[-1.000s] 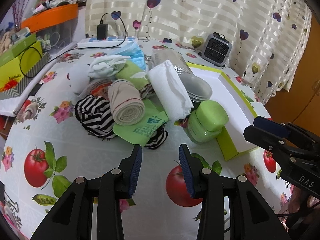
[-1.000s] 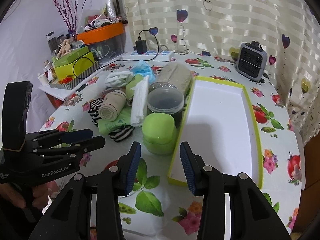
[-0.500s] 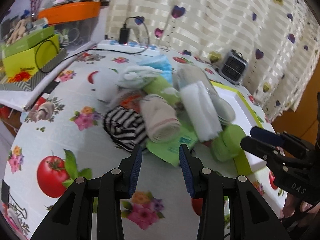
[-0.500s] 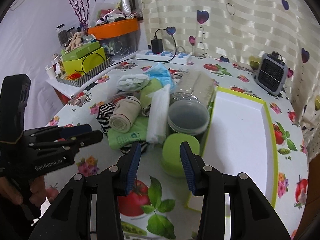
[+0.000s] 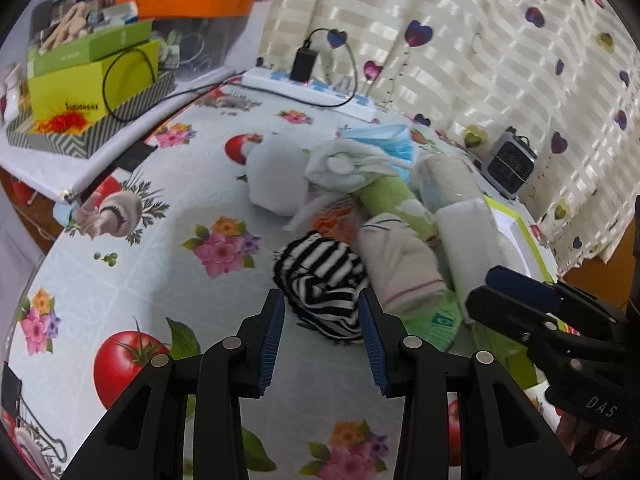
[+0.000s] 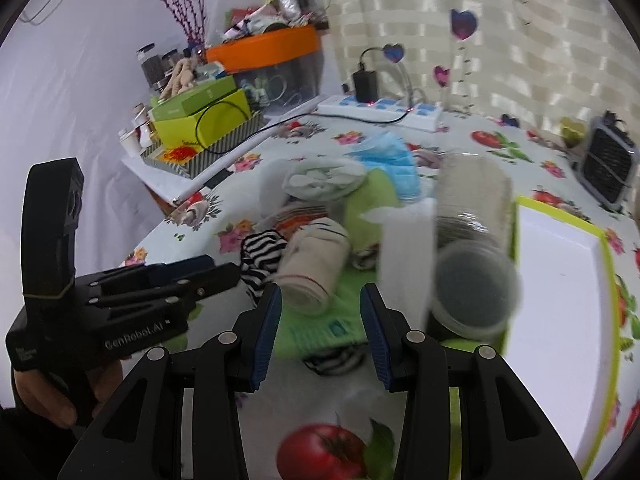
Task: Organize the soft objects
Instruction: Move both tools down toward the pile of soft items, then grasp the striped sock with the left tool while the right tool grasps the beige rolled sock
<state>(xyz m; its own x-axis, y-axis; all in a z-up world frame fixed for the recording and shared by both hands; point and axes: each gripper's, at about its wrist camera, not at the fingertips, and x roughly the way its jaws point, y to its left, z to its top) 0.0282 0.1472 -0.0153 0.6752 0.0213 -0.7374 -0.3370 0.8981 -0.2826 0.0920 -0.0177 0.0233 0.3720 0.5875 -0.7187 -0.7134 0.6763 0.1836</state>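
— Where do your claws stand?

— Your left gripper [image 5: 322, 328] hangs with its jaws spread and nothing between them, just in front of the black-and-white striped cloth [image 5: 322, 276]. Your right gripper [image 6: 320, 324] is likewise parted and empty, above the green cloth [image 6: 316, 320] and near the beige rolled sock [image 6: 314, 270].

— And the soft things?

— Heaped on the table [image 5: 132, 264]: the striped cloth, the beige roll, a white folded towel [image 6: 406, 256], a blue face mask [image 6: 386, 160], all touching or overlapping.

— The containers?

— Your white tray with the lime rim [image 6: 560, 292] lies right of the heap, its floor bare. A clear jar with a dark lid [image 6: 474, 280] lies on its side against the tray's left wall; its contents I cannot tell.
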